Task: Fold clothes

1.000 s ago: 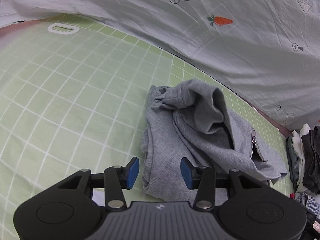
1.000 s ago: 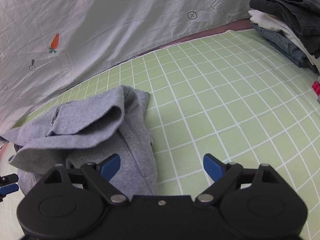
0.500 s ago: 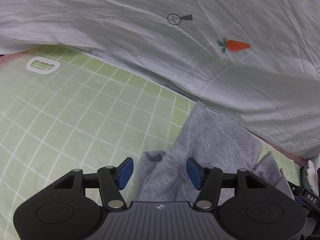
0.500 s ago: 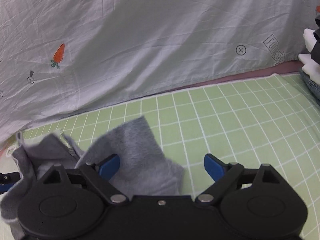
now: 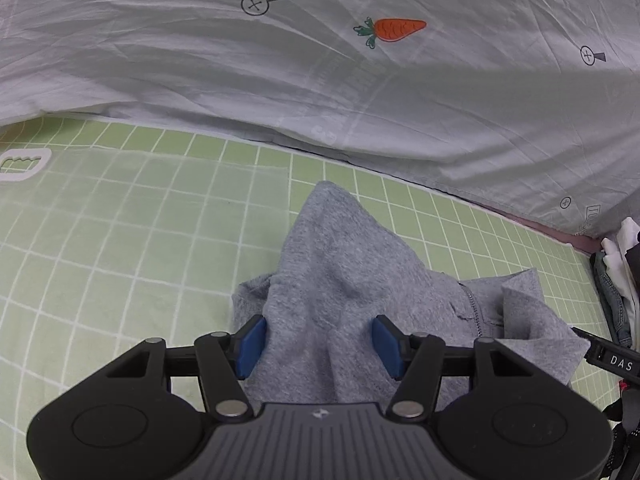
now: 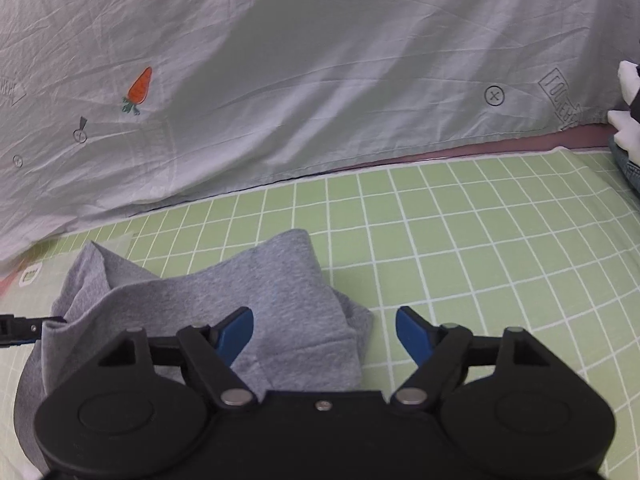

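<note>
reaching over a bunched grey garment (image 5: 344,280), the left gripper (image 5: 318,344) hangs with its blue pads (image 5: 250,340) parted and a ridge of the grey cloth rising between them; the cloth fills most of the gap, but whether the pads press on it cannot be told from this view. the right gripper (image 6: 324,334) sits at the garment's other side, its jaws closing, with the left blue pad (image 6: 236,334) over the grey cloth and the right pad above bare sheet, so the garment's edge lies only part way into the gap and neither pad looks pressed on it.

the garment (image 6: 208,304) lies crumpled on a green checked sheet (image 5: 120,240), one fold peaked up in the middle, a zip (image 5: 472,308) showing on the side nearer the right gripper. in the left wrist view the tip of the other gripper pokes in at the right edge, just beside the grey cloth; in the right wrist view a black tip at the left edge touches the garment's rim.

further off, a stack of clothes (image 5: 618,280) in white, dark and denim sits at the right edge of the sheet, well apart from the garment. behind everything a pale grey bedcover (image 6: 320,80) printed with a small orange carrot (image 5: 390,30) and circle marks rises along the far edge of the green sheet.
</note>
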Demonstrator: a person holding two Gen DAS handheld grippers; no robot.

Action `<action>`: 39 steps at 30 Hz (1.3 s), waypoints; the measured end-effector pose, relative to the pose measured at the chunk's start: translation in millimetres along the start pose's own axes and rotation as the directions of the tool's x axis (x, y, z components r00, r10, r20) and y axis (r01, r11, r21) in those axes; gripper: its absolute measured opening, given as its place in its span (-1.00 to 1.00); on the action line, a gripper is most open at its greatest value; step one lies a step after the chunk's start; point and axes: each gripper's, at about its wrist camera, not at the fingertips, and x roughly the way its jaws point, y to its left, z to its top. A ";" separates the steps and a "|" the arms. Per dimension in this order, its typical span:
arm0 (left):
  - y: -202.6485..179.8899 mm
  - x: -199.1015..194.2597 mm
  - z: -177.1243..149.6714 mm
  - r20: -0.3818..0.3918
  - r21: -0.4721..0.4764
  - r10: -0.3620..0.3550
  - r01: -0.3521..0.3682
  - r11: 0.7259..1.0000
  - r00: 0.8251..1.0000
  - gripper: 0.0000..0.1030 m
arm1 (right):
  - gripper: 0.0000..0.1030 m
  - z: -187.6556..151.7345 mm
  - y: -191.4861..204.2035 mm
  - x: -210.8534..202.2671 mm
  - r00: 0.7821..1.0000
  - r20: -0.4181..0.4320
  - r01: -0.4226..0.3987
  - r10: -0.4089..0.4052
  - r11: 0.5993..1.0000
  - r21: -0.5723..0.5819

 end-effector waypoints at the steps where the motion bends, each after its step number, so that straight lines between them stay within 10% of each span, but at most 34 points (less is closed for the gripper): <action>1: 1.2 0.7 0.6 0.004 -0.010 -0.006 0.006 1.000 1.000 0.10 | 0.25 0.2 4.0 2.9 1.000 -0.006 -0.011 0.011 1.000 -0.023; 5: 9.4 -1.0 2.0 0.020 -0.062 -0.029 0.030 0.998 0.999 -0.43 | -0.35 1.1 17.2 15.9 0.998 -0.030 -0.054 0.050 0.991 -0.126; 6: 12.3 -2.3 1.3 0.024 -0.076 -0.030 0.032 0.997 0.999 -0.81 | -0.91 1.4 18.4 16.6 0.998 -0.025 -0.057 0.054 0.989 -0.138; 7: 15.7 -5.0 0.3 0.034 -0.089 -0.028 0.031 0.996 0.999 -0.86 | -0.98 2.0 17.8 14.8 0.999 -0.010 -0.055 0.054 0.989 -0.135; 14: 48.3 -63.2 0.3 0.188 -0.253 -0.001 0.049 0.966 0.982 -0.98 | -0.99 19.5 -20.6 -29.4 0.987 0.145 0.071 -0.068 0.997 -0.017; 20: 64.3 -44.0 -3.7 0.110 -0.321 0.084 -0.045 0.946 0.990 -1.00 | -1.00 19.0 -65.0 -23.7 0.982 0.099 0.151 -0.164 0.981 0.122; 23: 71.1 -41.7 -3.6 0.122 -0.356 0.039 0.007 0.934 0.992 -0.83 | -0.88 17.3 -62.5 -22.1 0.993 0.081 0.072 -0.085 0.987 0.146; 27: 55.6 -32.1 6.6 0.106 -0.263 0.013 0.016 0.965 0.994 -0.50 | -0.17 15.8 -33.6 -19.1 0.995 0.098 0.026 -0.035 0.996 0.089; 31: 41.2 -3.7 16.9 0.058 -0.173 -0.012 0.022 0.985 0.998 0.32 | -0.03 22.0 -4.5 -3.4 0.997 0.081 0.000 -0.001 1.000 0.007; 33: 35.8 17.0 21.3 0.016 -0.129 0.009 -0.007 0.992 1.000 0.39 | -0.03 22.8 5.2 10.9 0.999 0.040 0.016 -0.014 0.999 -0.045; 35: 36.0 31.0 22.7 0.004 -0.113 -0.014 0.015 0.994 1.000 0.31 | -0.09 21.5 7.9 24.0 1.000 -0.007 0.022 -0.023 0.998 -0.060; 37: 41.8 35.6 22.2 0.011 -0.154 -0.079 0.080 0.985 0.997 -0.88 | -0.69 18.6 3.3 29.9 1.000 -0.021 0.020 -0.022 0.999 -0.050; 39: 46.4 27.6 21.8 0.054 -0.185 -0.106 0.114 0.976 0.993 -0.86 | -0.90 15.3 -9.1 22.1 1.000 0.023 0.004 -0.004 1.000 -0.001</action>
